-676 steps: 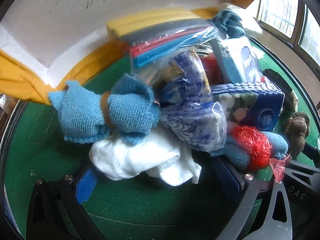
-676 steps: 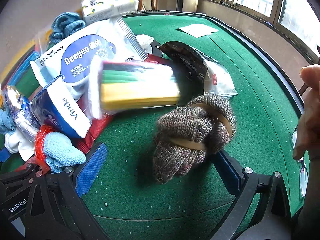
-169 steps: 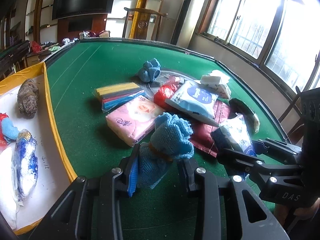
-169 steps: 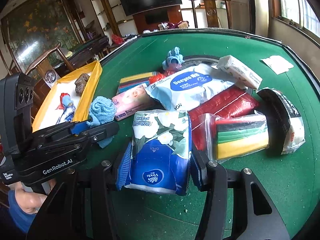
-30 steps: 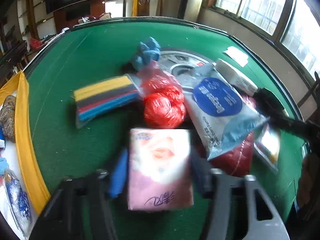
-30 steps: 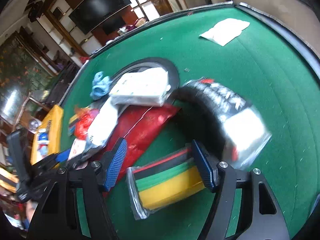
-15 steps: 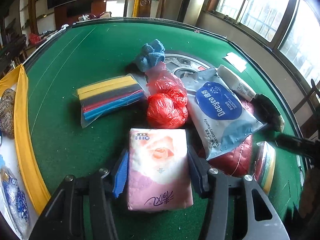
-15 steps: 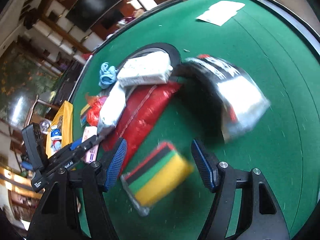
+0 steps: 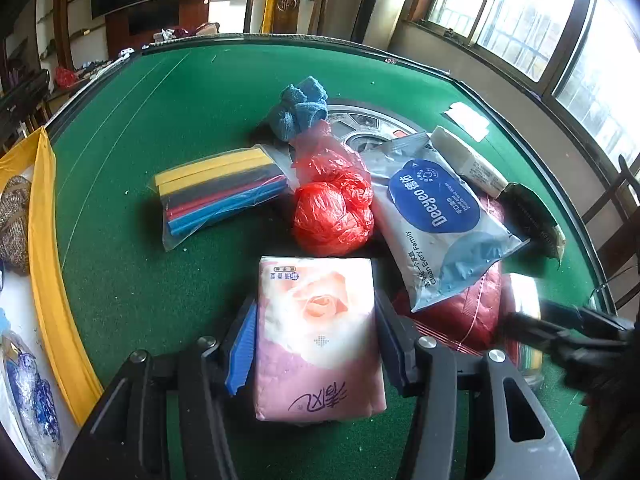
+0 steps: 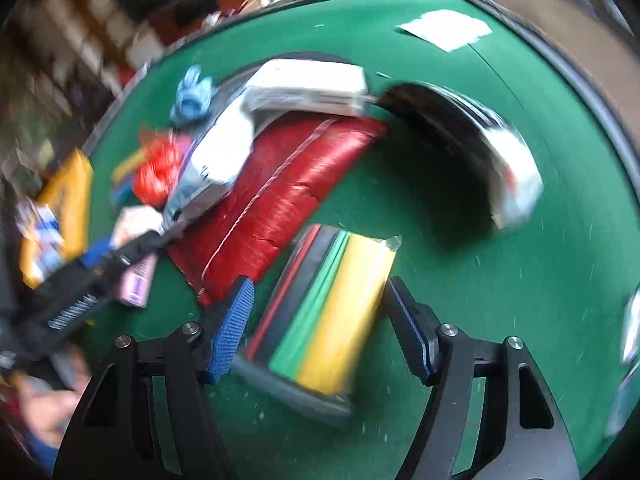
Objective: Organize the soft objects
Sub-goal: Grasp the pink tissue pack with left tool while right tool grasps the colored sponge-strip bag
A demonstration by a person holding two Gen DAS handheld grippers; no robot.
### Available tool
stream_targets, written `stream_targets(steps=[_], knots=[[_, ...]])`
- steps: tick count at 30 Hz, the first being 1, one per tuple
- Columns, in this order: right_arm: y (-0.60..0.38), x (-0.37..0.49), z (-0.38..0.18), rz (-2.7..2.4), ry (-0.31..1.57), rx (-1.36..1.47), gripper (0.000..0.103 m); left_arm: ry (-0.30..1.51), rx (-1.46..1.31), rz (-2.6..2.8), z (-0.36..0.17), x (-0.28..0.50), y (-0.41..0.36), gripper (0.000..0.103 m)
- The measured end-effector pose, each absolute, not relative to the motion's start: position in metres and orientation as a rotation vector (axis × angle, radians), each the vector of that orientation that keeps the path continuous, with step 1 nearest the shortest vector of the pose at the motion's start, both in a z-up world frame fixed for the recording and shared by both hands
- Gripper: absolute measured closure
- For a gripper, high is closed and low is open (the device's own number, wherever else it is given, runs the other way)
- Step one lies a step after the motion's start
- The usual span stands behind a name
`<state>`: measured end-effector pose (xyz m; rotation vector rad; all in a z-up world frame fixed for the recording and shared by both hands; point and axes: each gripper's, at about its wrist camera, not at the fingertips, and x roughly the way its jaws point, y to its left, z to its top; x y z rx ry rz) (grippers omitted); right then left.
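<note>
My left gripper (image 9: 316, 336) is closed against both sides of a pink tissue pack (image 9: 318, 340) printed with a rose, on the green table. My right gripper (image 10: 320, 320) is open, its blue pads on either side of a clear pack of coloured cloths (image 10: 324, 316) with gaps on both sides; this view is blurred. In the left wrist view lie a second pack of coloured cloths (image 9: 220, 194), a red plastic bag (image 9: 332, 204), a blue towel bundle (image 9: 298, 108) and a blue-and-white wipes pack (image 9: 436, 216).
A yellow-rimmed tray (image 9: 48, 264) at the left holds a knitted brown bundle (image 9: 14, 224) and a blue-patterned bag (image 9: 30, 400). A red foil pack (image 10: 280, 196), a white tissue pack (image 10: 308, 88) and a black-and-white bag (image 10: 492, 148) lie beside the right gripper.
The left gripper has closed in around the pink tissue pack. The right gripper has swung and moved forward, so the coloured cloth pack now sits between its pads.
</note>
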<state>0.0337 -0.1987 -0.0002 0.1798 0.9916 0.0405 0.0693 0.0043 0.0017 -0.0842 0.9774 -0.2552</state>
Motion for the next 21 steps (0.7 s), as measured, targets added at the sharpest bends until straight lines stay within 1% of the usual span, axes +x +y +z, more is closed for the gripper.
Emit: stream_targets(steps=[3,8,11,12,13,14,15,21], knots=[[-0.182,0.035,-0.001,0.066,0.998,0.008,0.034,0.981,-0.087,-0.259,0.002,0.07,0.005,0.049],[-0.191,0.02,-0.001,0.091,0.991,-0.022,0.034,0.978,-0.065,-0.258,0.002,0.07,0.003,0.049],[-0.187,0.011,-0.004,0.089,0.957,-0.056,0.034,0.973,-0.042,-0.249,0.001,0.07,-0.001,0.049],[-0.187,0.007,-0.006,0.087,0.93,-0.067,0.035,0.971,-0.037,-0.246,0.0,0.07,-0.002,0.049],[-0.188,0.006,-0.006,0.085,0.899,-0.076,0.04,0.968,-0.031,-0.241,0.0,0.07,-0.004,0.049],[-0.188,0.006,-0.005,0.081,0.881,-0.079,0.064,0.966,-0.029,-0.238,0.0,0.07,-0.004,0.049],[-0.19,0.005,-0.004,0.07,0.874,-0.081,0.066,0.963,-0.033,-0.236,0.0,0.069,-0.004,0.049],[-0.211,0.003,0.012,0.092,0.766,0.052,0.067,0.932,-0.093,-0.242,0.008,0.067,0.007,0.049]])
